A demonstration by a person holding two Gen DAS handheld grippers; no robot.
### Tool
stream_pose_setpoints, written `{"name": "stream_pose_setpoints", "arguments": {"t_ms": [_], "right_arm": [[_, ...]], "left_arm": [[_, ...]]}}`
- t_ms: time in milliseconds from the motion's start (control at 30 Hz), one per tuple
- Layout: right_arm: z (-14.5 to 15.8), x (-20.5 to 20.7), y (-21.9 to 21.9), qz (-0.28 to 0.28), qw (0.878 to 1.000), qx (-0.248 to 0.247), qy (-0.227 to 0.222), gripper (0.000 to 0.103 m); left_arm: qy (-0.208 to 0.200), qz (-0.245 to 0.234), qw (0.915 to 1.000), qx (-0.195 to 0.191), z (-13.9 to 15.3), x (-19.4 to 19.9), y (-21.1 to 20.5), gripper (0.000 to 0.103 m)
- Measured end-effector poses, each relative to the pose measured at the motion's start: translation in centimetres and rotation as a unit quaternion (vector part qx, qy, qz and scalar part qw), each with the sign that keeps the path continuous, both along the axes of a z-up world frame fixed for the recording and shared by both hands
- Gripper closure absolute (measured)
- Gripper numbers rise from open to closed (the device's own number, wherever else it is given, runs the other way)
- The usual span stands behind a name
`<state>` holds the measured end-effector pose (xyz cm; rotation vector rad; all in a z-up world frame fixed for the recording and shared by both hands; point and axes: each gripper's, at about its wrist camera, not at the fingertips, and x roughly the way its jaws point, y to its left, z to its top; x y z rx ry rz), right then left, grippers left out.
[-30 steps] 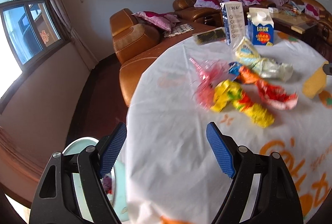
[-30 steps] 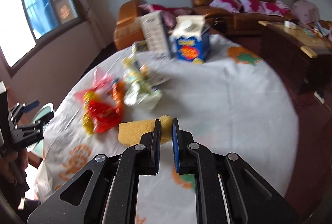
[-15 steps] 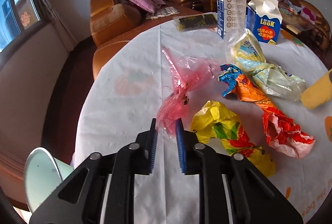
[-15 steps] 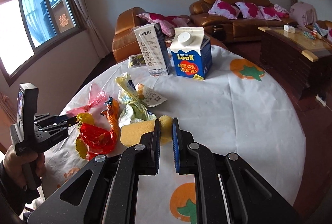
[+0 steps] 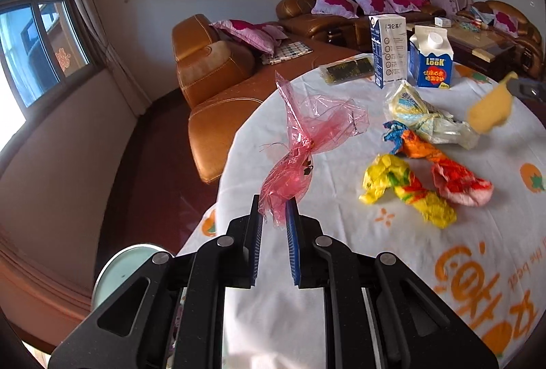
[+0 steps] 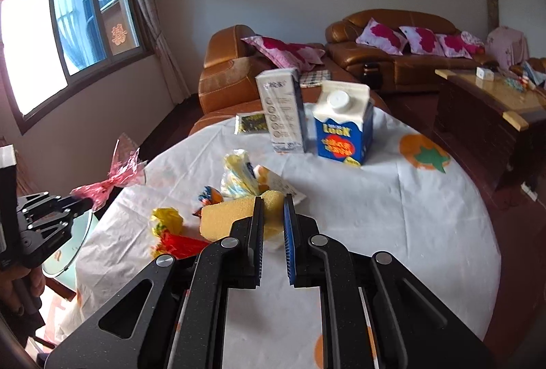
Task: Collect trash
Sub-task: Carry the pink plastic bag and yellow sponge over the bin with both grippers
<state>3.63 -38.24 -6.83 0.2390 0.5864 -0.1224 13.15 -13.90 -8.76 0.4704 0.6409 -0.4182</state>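
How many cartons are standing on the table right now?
2. A tall white carton stands at the table's far edge, and a blue-and-white capped carton stands just to its right in the left wrist view. Both are upright; none looks hidden.

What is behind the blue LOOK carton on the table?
Behind the blue LOOK carton is only the table's far edge, then a brown leather sofa with pink pillows. The carton covers the cloth directly behind it.

— What carries everything?
— A round table [image 5: 341, 266] under a white cloth, ahead of the grippers.
— What's on it?
— Crumpled wrappers [image 5: 409, 188] close ahead; two cartons [image 5: 430, 61] and a dark packet [image 5: 348, 70] stand at the far edge.
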Motion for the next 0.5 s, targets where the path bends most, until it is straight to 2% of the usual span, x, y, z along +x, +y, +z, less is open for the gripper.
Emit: {"name": "stream_pose_setpoints", "arguments": {"t_ms": [133,500], "right_arm": [[0.6,1.5,2.1,0.024,1.000,-0.009,-0.003,0.092],[0.2,6.1,10.9,0.115,0.993,-0.029,0.001,0.092]], "left_arm": [[-0.008,0.003,0.9999,0.009,0.5,-1.7,2.6,0.089],[-0.006,0.064,0.9978,0.013,0.2,-3.7,10.6,0.089]]}}
